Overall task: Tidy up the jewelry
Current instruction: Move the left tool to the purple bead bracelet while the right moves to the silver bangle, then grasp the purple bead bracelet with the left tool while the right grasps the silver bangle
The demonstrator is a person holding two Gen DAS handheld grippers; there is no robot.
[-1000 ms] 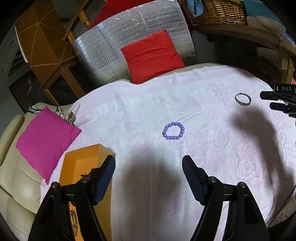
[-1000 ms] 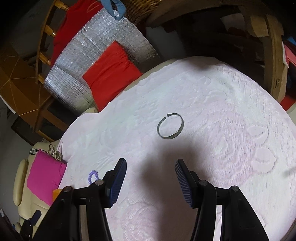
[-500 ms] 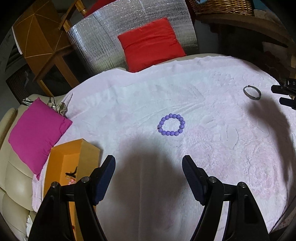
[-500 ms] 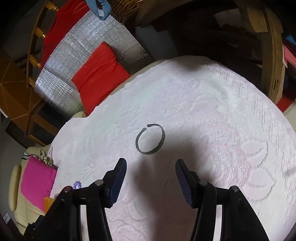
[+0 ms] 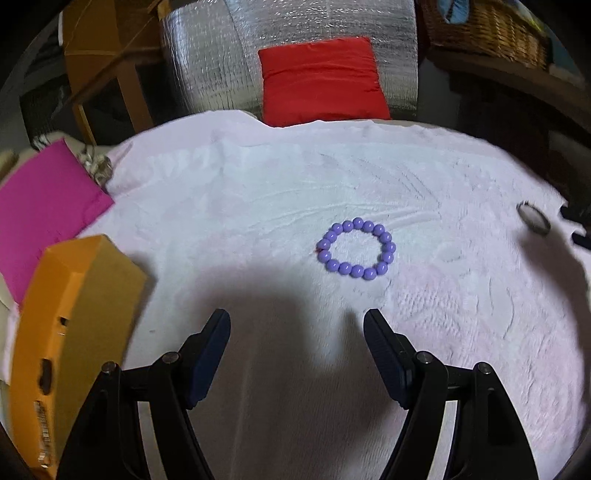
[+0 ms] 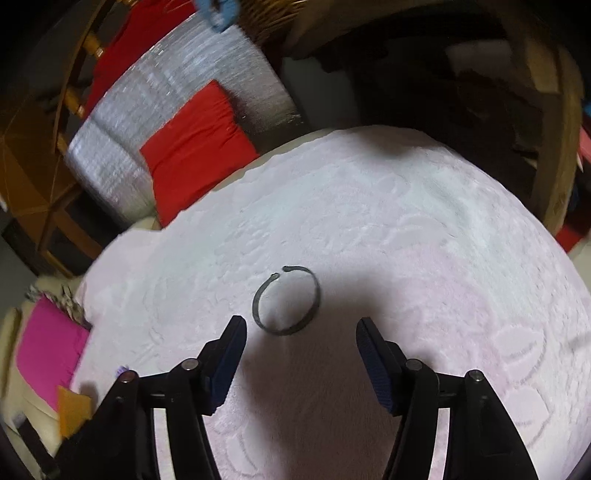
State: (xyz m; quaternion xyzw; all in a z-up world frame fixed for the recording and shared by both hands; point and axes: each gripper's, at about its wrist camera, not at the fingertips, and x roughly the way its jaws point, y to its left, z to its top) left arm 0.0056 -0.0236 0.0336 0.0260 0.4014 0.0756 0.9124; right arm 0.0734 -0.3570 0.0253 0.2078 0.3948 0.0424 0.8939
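Note:
A purple bead bracelet (image 5: pixel 357 247) lies on the pale pink blanket (image 5: pixel 258 206), just ahead of my left gripper (image 5: pixel 296 321), which is open and empty above the blanket. A dark metal open bangle (image 6: pixel 286 300) lies on the blanket right in front of my right gripper (image 6: pixel 299 328), which is open and empty, jaws wide on either side of it. The bangle also shows at the right edge of the left wrist view (image 5: pixel 533 218), with the right gripper's fingertips (image 5: pixel 576 225) beside it. An orange box (image 5: pixel 70 325) stands at the left.
A magenta cushion (image 5: pixel 40 206) lies at the blanket's left edge. A red cushion (image 5: pixel 321 79) leans on a silver foil panel (image 5: pixel 221 55) at the back. Wooden furniture (image 6: pixel 550 122) and a wicker basket (image 5: pixel 487 26) stand behind on the right.
Both grippers have moved forward and lower toward the blanket. The bead bracelet now sits closer to my left gripper, and the bangle sits just ahead of my right gripper's jaws. Both stay open.

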